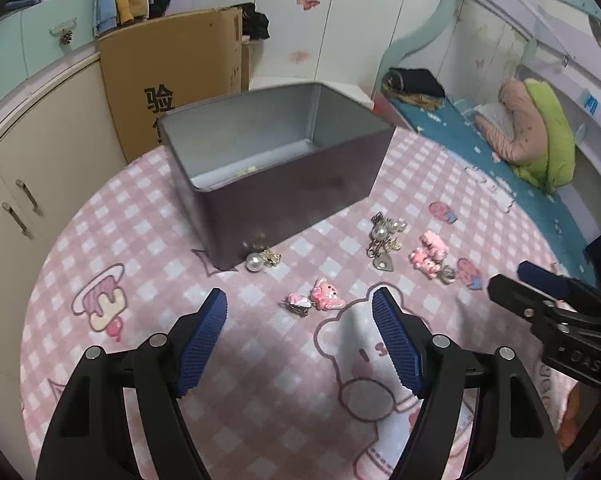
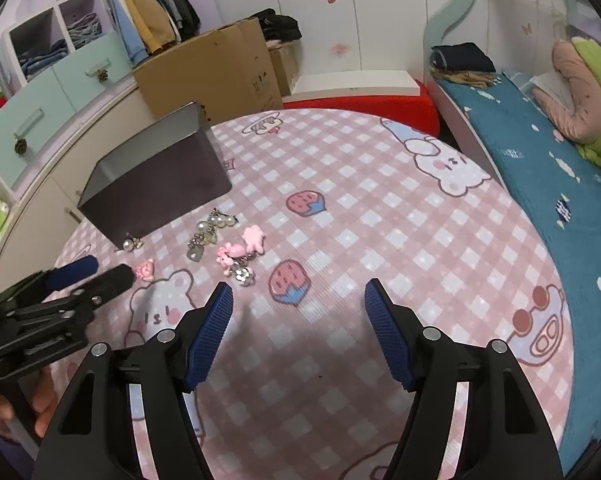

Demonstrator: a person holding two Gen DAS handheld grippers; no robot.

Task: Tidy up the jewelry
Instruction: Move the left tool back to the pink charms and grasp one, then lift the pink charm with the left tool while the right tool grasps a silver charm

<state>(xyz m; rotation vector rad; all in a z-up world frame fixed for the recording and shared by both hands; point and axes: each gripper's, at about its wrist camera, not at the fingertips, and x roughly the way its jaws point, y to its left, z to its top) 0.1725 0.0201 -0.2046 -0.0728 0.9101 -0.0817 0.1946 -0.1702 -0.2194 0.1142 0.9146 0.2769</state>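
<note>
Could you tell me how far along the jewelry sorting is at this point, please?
Nothing looks sorted yet: the grey box shows no jewelry inside. Nothing is in hand either; the left gripper and right gripper hover with jaws open and empty. Everything remains: the pearl earring against the box, the pink charms, the pearl cluster and the pink clips.

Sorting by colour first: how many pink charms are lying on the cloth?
4, perhaps more hidden: two ahead of the left gripper, a bear face and a clip; two piled right, and.
</note>
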